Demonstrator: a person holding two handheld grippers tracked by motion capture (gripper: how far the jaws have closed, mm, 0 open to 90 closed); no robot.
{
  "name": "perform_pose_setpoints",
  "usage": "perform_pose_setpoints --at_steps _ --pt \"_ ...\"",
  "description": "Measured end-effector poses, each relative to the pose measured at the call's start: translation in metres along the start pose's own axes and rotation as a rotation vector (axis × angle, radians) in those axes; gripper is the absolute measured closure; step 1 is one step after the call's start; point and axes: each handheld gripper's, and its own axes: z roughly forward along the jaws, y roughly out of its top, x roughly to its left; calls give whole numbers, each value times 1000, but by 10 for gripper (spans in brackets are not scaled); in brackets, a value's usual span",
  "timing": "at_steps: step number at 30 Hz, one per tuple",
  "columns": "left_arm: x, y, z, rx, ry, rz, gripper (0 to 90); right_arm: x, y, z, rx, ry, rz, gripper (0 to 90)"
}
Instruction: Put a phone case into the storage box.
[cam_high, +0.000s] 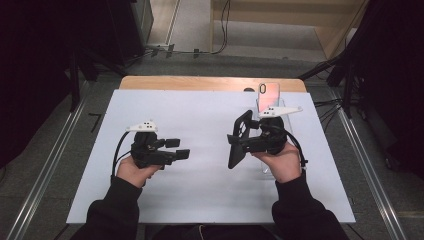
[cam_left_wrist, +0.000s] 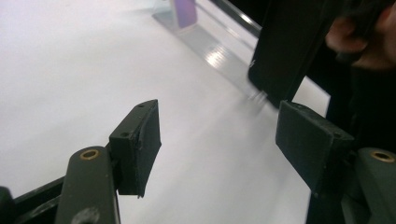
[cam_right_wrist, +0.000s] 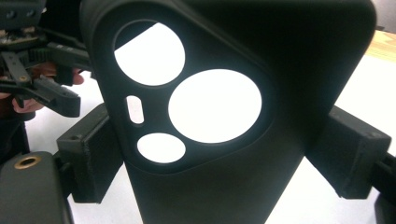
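On top of the big white table sheet (cam_high: 200, 190), two hands work with two black tools. At the far right side of the sheet stands a clear plastic stand (cam_high: 277, 106) with a pink phone (cam_high: 268, 96) leaning upright in it. Nearer than the stand, the right gripper (cam_high: 239, 141) holds a black soft phone case with round camera holes (cam_right_wrist: 224, 116). Its jaws are clamped on the two long sides of the case, one pad on each side, as the right gripper view shows. The case is lifted off the sheet and stands on end, with its long way going near to far across the table in the high view. The camera holes are empty, and the white sheet shows through them, so no phone is in the case. The left gripper (cam_high: 179, 148) is on the left side of the sheet, well apart from the case. Its jaws are spread wide with nothing between them. In the left gripper view, the dark case (cam_left_wrist: 289, 46) hangs ahead of these open jaws and a bit to the right. I think the left tool is the one free to help next, since the case lies straight ahead of its open jaws. The pink phone is behind the right hand, so the right hand is nearer to it.
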Motion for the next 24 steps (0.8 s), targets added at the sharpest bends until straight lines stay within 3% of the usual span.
perform_pose_setpoints --at_steps 4,11,24 --pt "2 -9 -7 15 31 7 316 -7 2 -11 -8 -33 6 109" --pt "11 -25 -19 26 39 -12 316 -25 9 -27 -16 -108 45 109" --pt "19 -36 -30 18 53 -33 316 -66 31 -35 -20 -321 124 109"
